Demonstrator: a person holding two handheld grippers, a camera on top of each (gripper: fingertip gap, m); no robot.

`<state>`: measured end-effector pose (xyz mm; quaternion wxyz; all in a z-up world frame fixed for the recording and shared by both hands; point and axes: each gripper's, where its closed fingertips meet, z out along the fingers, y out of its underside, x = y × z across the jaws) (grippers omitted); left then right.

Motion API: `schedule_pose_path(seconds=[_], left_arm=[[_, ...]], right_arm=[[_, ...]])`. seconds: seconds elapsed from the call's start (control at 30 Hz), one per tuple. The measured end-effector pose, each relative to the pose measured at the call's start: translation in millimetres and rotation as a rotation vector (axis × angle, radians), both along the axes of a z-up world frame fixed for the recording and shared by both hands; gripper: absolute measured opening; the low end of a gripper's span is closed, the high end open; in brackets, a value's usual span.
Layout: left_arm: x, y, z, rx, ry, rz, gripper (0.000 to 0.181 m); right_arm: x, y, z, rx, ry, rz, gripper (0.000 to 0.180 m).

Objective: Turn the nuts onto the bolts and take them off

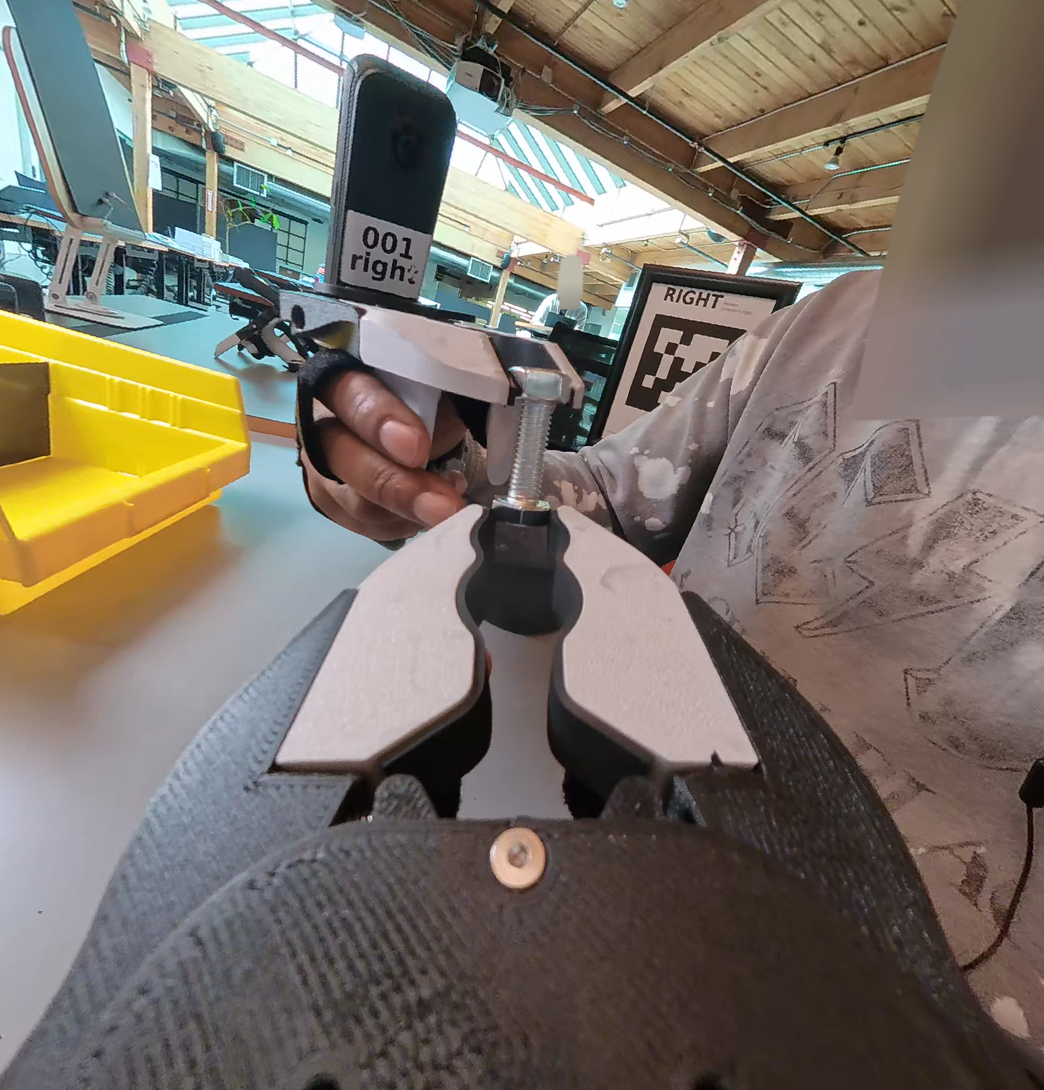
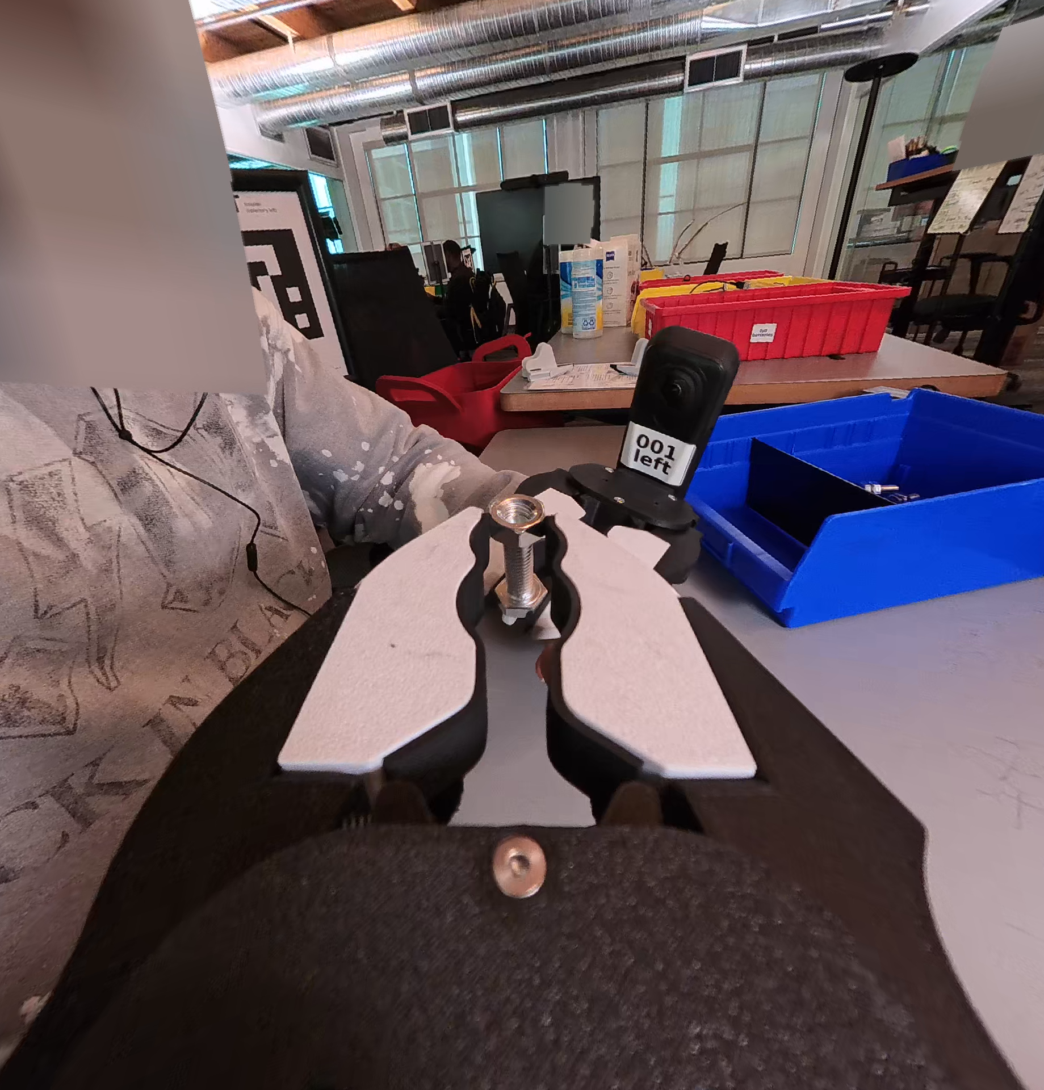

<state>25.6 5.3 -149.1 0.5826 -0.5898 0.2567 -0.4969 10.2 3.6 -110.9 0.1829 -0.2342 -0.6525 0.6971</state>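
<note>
A silver bolt [image 1: 530, 448] hangs head-up between the two grippers above the grey table [image 1: 153, 678]. My right gripper [image 2: 518, 531] is shut on the bolt head [image 2: 522, 601]; it also shows in the left wrist view [image 1: 540, 383], held by a hand. My left gripper [image 1: 519, 518] is shut on a silver flange nut [image 1: 522, 503] at the bolt's threaded tip. In the right wrist view the nut [image 2: 516, 510] sits at the far end of the bolt shaft [image 2: 516, 560], its threaded hole open toward me, with the left gripper's white fingers [image 2: 631, 542] around it.
A yellow bin [image 1: 124, 448] stands on the table at the left. A blue bin [image 2: 861, 542] with a dark divider and small hardware stands at the right. The person's grey patterned sleeve [image 1: 802, 472] is close behind the grippers. Red bins [image 2: 773, 321] sit on a far table.
</note>
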Motion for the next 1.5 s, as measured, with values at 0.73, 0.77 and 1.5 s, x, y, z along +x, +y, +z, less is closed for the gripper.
schedule_pose_path(seconds=[0.73, 0.77, 1.5], left_arm=[[-10.6, 10.7, -4.8, -0.009, 0.026, 0.088, 0.018], [-10.5, 11.2, -5.9, -0.01, 0.032, 0.091, 0.018], [-39.5, 35.7, -21.5, -0.083, 0.09, 0.299, 0.018]], right_arm=[[-8.5, -0.3, -5.4, 0.062, -0.016, -0.076, 0.031], [-11.0, -1.9, -8.5, 0.077, -0.021, -0.088, 0.03], [-25.0, 230.7, -34.0, 0.419, -0.253, -1.067, 0.018]])
